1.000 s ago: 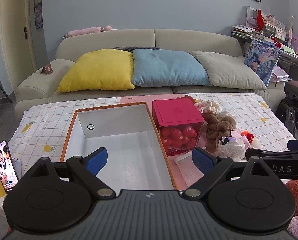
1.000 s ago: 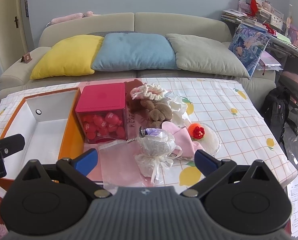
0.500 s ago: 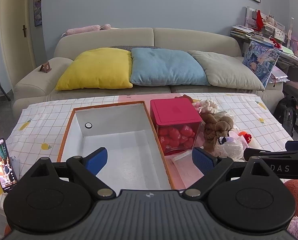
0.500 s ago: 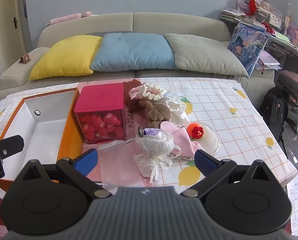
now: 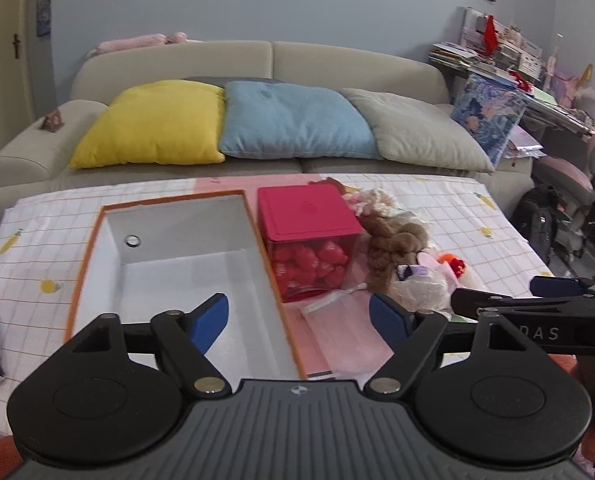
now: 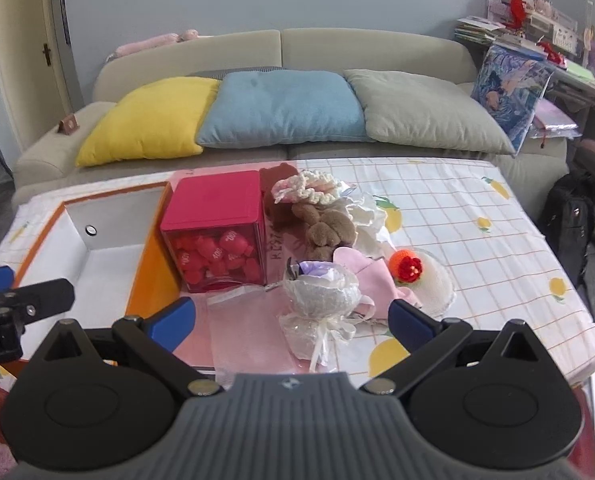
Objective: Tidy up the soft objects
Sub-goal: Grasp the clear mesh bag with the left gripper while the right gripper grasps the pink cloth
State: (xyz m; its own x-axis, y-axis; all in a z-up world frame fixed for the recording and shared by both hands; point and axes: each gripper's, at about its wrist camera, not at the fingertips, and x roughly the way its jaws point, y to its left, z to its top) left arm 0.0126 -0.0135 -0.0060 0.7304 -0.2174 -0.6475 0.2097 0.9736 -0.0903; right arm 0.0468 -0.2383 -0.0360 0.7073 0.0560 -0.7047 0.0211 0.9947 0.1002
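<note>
In the right wrist view the white bouquet (image 6: 321, 300) lies bottom centre, stem toward us, between our right gripper (image 6: 291, 320)'s wide-open, empty jaws, nearer than the left gripper (image 5: 299, 318), equally open over the box (image 5: 177, 256).

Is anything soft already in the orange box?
No: in the left wrist view the orange box shows only its bare white inside, and the toys lie on the table right of the red container.
</note>
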